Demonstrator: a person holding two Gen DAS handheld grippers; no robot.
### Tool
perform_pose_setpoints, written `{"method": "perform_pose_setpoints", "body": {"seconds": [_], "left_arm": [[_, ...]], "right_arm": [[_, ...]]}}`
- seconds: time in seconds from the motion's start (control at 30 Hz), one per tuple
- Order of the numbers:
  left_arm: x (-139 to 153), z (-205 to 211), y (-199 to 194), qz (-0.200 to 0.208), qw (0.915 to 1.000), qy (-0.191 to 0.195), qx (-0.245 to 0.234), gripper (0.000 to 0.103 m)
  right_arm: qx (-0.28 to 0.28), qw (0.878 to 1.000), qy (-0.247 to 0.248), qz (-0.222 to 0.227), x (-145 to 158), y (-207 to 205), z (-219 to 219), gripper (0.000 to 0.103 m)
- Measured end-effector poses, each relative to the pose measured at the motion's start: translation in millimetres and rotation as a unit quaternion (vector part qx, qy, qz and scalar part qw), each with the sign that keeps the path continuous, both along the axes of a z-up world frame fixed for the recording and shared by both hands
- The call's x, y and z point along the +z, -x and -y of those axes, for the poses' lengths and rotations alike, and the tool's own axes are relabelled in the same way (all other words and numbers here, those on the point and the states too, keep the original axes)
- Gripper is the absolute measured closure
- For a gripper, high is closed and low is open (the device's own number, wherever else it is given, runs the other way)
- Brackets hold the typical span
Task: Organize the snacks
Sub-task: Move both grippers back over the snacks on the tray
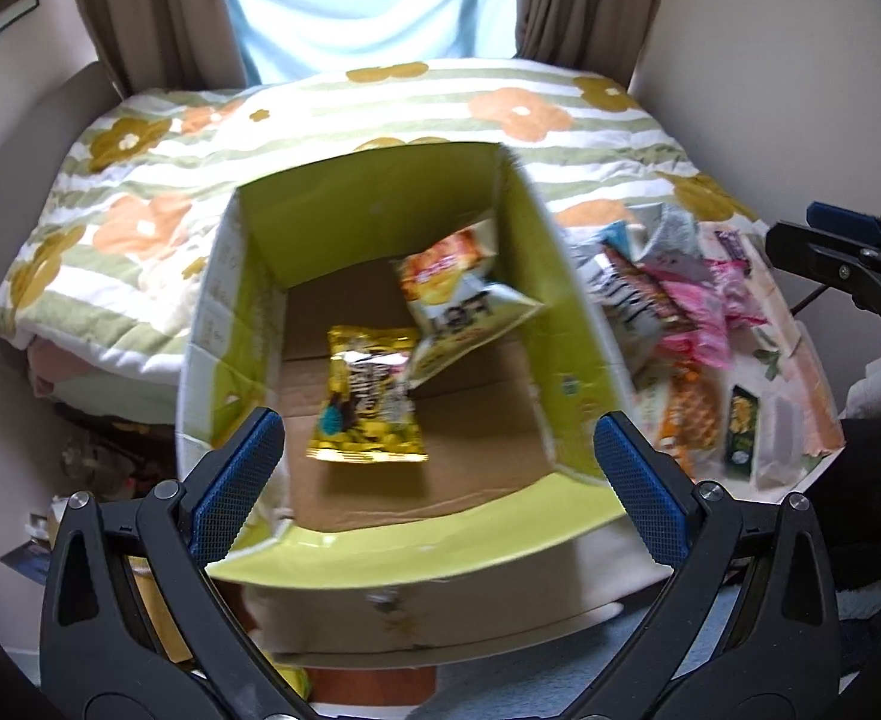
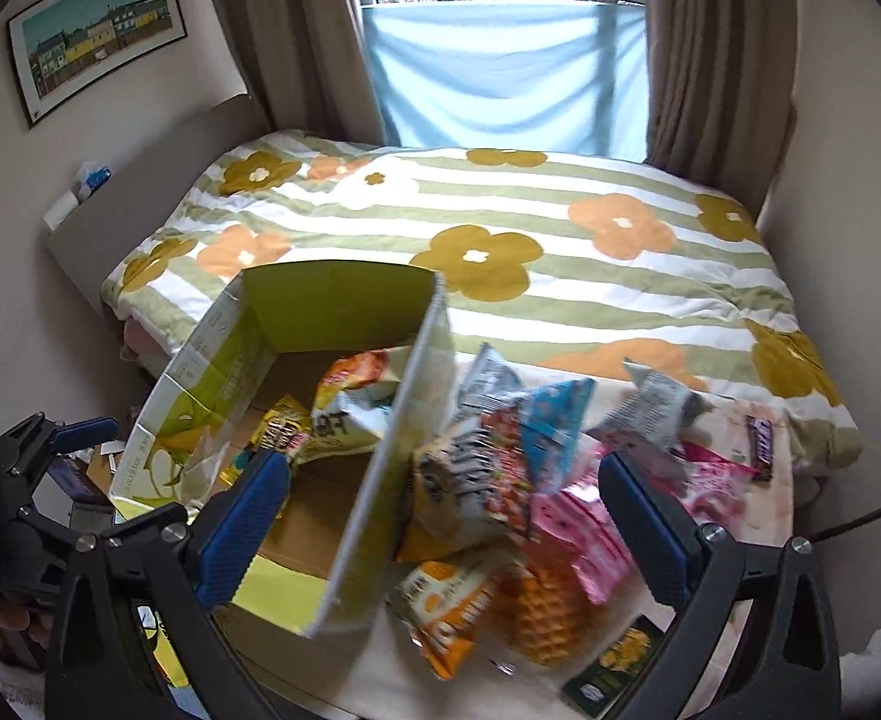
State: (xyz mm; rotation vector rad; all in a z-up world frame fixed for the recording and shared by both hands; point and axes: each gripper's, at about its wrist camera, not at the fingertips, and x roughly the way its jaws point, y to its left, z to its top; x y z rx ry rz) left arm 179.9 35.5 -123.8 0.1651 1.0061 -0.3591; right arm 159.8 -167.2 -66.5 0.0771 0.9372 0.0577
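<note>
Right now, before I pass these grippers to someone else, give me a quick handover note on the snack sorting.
Left gripper: open, empty, above the box.
Right gripper: open, empty, over the box's right wall and the pile.
Done: two bags lie in the box, a yellow bag and a white and orange chip bag.
Left: the snack pile on the table right of the box, including pink packs, a waffle pack and a dark green box.

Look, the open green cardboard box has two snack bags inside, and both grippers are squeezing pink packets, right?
Not quite. The left gripper and right gripper are both open and hold nothing, as each wrist view shows. The green cardboard box does hold two bags: a yellow bag and a white chip bag.
</note>
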Motion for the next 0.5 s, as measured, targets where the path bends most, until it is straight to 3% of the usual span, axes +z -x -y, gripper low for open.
{"method": "perform_pose_setpoints", "body": {"seconds": [0.5], "left_arm": [[1,125,78,0.001,0.9999,0.007,-0.012,0.000]], "right_arm": [[-0.032,0.999,-0.016,-0.018,-5,88,121,0.000]]}}
